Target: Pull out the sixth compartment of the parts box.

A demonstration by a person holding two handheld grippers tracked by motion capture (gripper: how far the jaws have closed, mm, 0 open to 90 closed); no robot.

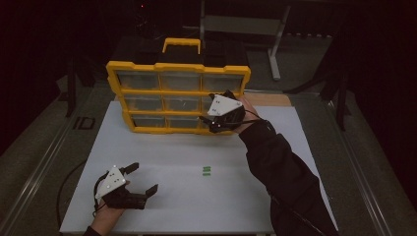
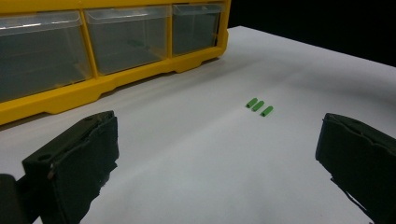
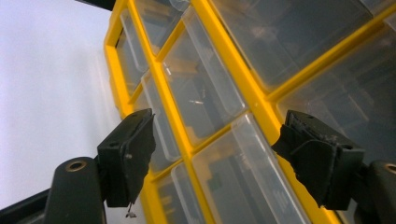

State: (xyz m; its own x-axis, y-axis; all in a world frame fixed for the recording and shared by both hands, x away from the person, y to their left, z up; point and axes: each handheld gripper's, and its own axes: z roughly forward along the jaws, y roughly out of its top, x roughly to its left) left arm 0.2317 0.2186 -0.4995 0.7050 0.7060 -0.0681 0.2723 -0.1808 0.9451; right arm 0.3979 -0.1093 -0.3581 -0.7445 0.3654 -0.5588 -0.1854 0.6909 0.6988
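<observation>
A yellow organizer case [image 1: 177, 93] with clear drawers stands upright at the back of the white table [image 1: 196, 196]; its lower drawers appear in the left gripper view [image 2: 121, 42]. Three small green pieces [image 1: 206, 170] lie side by side mid-table, also seen in the left gripper view [image 2: 259, 107]. My left gripper [image 1: 142, 179] rests open at the near left, aimed toward the green pieces, nothing between its jaws. My right gripper [image 1: 209, 120] is open against the case's lower right drawers, whose clear fronts [image 3: 219, 140] sit between its jaws.
The case has a yellow carry handle [image 1: 182, 44] on top. Dark floor and a grey metal frame [image 1: 275, 44] lie beyond the table. A sleeved forearm [image 1: 285, 172] crosses the right half of the table.
</observation>
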